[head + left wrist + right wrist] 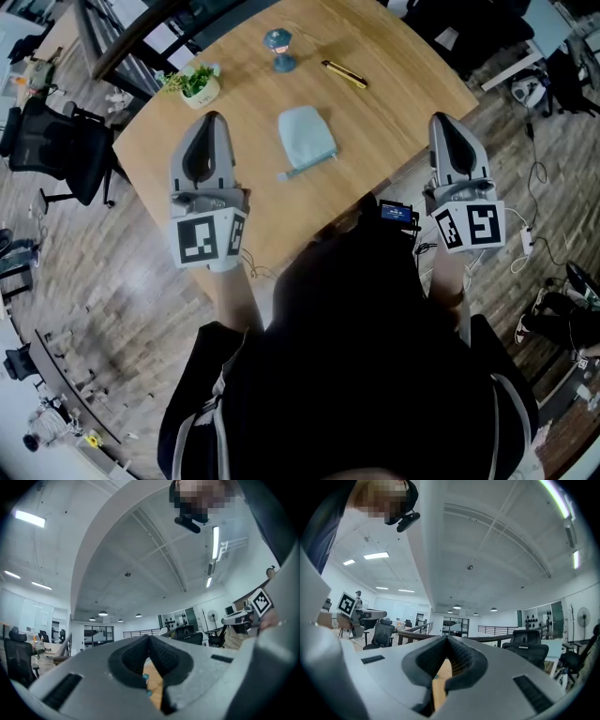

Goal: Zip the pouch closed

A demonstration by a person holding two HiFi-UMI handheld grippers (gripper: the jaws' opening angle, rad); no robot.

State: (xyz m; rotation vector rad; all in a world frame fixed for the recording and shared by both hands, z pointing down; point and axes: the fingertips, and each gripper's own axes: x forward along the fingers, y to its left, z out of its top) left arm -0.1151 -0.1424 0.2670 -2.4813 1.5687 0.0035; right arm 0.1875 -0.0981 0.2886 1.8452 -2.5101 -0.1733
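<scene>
A pale blue soft fabric pouch (307, 137) lies flat near the middle of the light wooden desk (384, 122), its zip edge toward the person and a short tab sticking out at its near left corner; whether the zip is open cannot be told from here. Beyond it to the left stands a small white pot (202, 92) with a leafy green plant (194, 79) in it, beside a small blue hourglass-shaped ornament (278, 50) and a yellow-and-black pen-like tool (344, 74). The left tongs (211, 120) are held over the desk left of the pouch, well apart from it, the ribbed tips pressed together with nothing between them (150, 639). The right tongs (443, 120) are at the desk's right edge, likewise closed tip to tip and empty (446, 641). The pouch rests between the two, touched by neither.
</scene>
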